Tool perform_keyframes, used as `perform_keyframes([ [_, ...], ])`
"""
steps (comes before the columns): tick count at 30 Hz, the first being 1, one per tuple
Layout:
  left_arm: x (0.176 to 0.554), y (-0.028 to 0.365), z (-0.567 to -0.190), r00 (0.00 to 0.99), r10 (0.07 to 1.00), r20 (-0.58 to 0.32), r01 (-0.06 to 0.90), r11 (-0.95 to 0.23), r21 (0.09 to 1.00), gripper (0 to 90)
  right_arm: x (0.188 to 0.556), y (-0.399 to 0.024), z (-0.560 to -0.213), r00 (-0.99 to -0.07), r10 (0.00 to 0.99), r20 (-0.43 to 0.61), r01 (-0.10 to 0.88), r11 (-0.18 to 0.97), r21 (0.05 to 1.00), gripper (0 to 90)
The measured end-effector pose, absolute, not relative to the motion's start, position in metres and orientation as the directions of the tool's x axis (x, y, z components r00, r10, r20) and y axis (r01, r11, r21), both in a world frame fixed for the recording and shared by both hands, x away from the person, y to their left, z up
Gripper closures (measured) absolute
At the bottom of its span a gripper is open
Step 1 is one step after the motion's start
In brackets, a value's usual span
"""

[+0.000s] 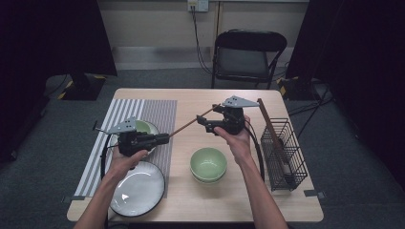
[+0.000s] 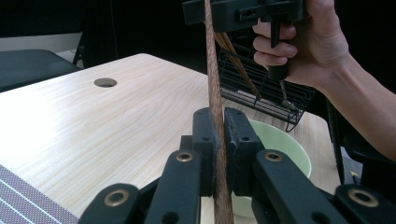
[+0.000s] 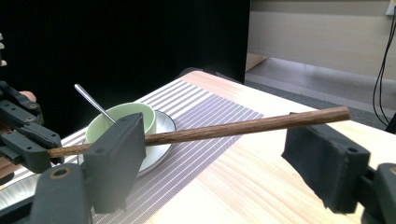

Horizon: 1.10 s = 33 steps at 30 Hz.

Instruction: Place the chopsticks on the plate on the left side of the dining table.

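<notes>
A brown wooden chopstick point(image 1: 188, 125) hangs level above the table between my two grippers. My left gripper point(image 1: 166, 137) is shut on its near end, and in the left gripper view the black pads point(image 2: 205, 135) press on the chopstick point(image 2: 215, 84) from both sides. My right gripper point(image 1: 207, 119) stands open at the chopstick's far end. In the right gripper view the chopstick point(image 3: 243, 127) crosses the wide gap between the jaws of my right gripper point(image 3: 219, 154), which stand far apart without clamping it. My left gripper point(image 3: 28, 140) holds the other end there.
A green bowl point(image 1: 208, 162) sits mid-table below the grippers. A black wire basket point(image 1: 286, 157) at the right holds another long stick point(image 1: 274, 133). On the striped placemat point(image 1: 153, 112) are a green bowl with a spoon on a saucer point(image 3: 126, 116) and a large plate point(image 1: 138, 191).
</notes>
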<state>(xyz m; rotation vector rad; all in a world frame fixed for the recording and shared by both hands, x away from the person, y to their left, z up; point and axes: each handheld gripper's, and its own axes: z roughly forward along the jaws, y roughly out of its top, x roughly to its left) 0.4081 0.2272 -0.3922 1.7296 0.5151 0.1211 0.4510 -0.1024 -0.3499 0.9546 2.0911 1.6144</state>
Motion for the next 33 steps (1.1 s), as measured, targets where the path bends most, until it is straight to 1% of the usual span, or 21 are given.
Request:
perform_keyframes([
  [5, 0.408, 0.224, -0.394, 0.897, 0.396, -0.197, 0.274, -0.147, 0.950, 84.0, 0.452, -0.105, -0.347, -0.711, 0.688, 0.148, 0.302, 0.109, 0.947, 20.5],
  [19, 0.409, 0.224, -0.394, 0.895, 0.400, -0.197, 0.275, -0.147, 0.950, 83.9, 0.454, -0.110, -0.355, -0.710, 0.685, 0.162, 0.322, 0.111, 0.940, 19.1],
  [24, 0.409, 0.226, -0.394, 0.896, 0.401, -0.192, 0.272, -0.154, 0.950, 83.9, 0.453, -0.110, -0.357, -0.703, 0.693, 0.158, 0.327, 0.117, 0.938, 19.2],
  [29, 0.408, 0.223, -0.395, 0.899, 0.395, -0.190, 0.272, -0.164, 0.948, 84.0, 0.454, -0.114, -0.353, -0.692, 0.704, 0.157, 0.311, 0.094, 0.946, 19.6],
  [33, 0.408, 0.222, -0.395, 0.900, 0.391, -0.192, 0.277, -0.173, 0.945, 84.0, 0.455, -0.117, -0.354, -0.682, 0.715, 0.156, 0.322, 0.102, 0.941, 19.8],
])
